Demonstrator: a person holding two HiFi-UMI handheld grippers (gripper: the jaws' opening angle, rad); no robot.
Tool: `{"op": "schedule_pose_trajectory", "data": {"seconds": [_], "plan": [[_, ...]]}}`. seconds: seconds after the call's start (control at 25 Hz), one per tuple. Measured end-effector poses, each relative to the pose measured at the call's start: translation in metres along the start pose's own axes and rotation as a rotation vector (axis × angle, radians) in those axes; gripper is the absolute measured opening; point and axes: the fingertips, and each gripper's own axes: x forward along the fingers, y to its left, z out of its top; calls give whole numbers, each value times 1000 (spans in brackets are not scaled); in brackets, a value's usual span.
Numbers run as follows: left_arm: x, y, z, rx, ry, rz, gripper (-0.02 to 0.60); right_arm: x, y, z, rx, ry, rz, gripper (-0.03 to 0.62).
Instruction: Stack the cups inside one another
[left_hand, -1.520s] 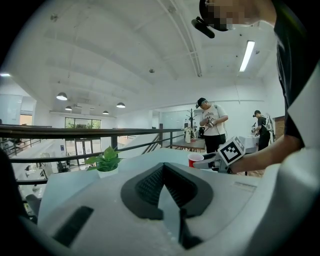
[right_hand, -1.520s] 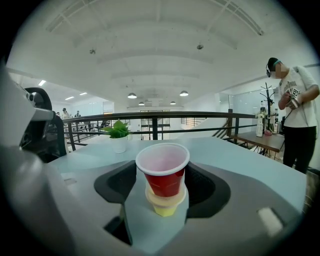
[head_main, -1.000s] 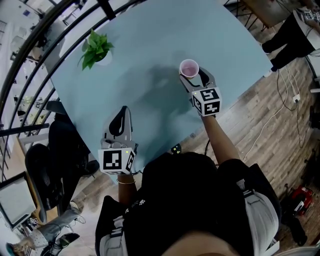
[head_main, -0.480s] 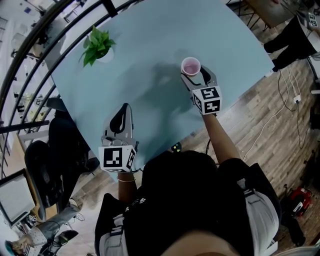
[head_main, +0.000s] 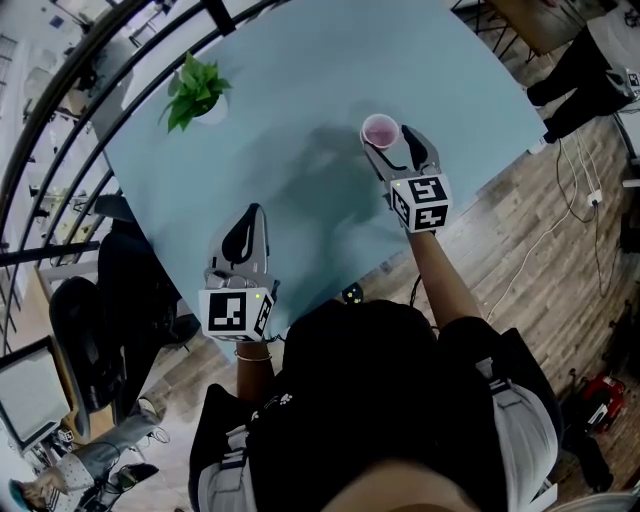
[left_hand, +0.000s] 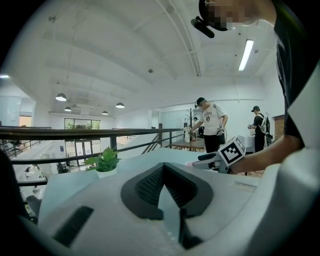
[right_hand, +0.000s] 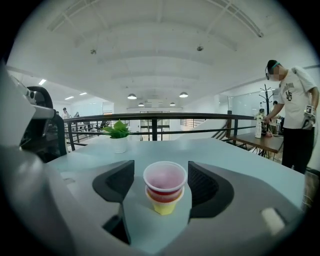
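Right gripper: jaws wide apart and just been opening. The cup stack (translucent cup over red over yellow) stands upright between them on the light-blue table, and neither pad touches it. Left gripper: jaw tips together, empty, well apart from the stack. A potted plant sits at the table's far side.

The right gripper's jaws have just been opening. The cup stack stands between them, with a thin gap on each side. Beyond it the table lies free; only the potted plant stands ahead-left (well apart).
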Motion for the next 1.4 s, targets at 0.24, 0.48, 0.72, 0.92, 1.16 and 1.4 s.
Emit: {"op": "schedule_pose_trajectory", "data": {"seconds": [0.24, 0.48, 0.72, 0.92, 1.16, 1.4], "plan": [[-1, -10, 4, 13, -10, -20, -9, -21, 8, 20, 15, -69, 24, 311], [-2, -22, 9, 22, -28, -37, -9, -44, 20, 38, 33, -145, 59, 225], [-7, -27, 12, 30, -42, -45, -9, -65, 33, 49, 66, -212, 90, 123], [-11, -31, 14, 40, -47, -47, -9, -80, 43, 56, 66, -254, 118, 12], [-15, -36, 15, 45, -54, -57, -9, -92, 51, 59, 56, -268, 138, 11], [-20, -39, 14, 47, -60, -70, -9, -100, 60, 58, 50, -268, 146, 11]]}}
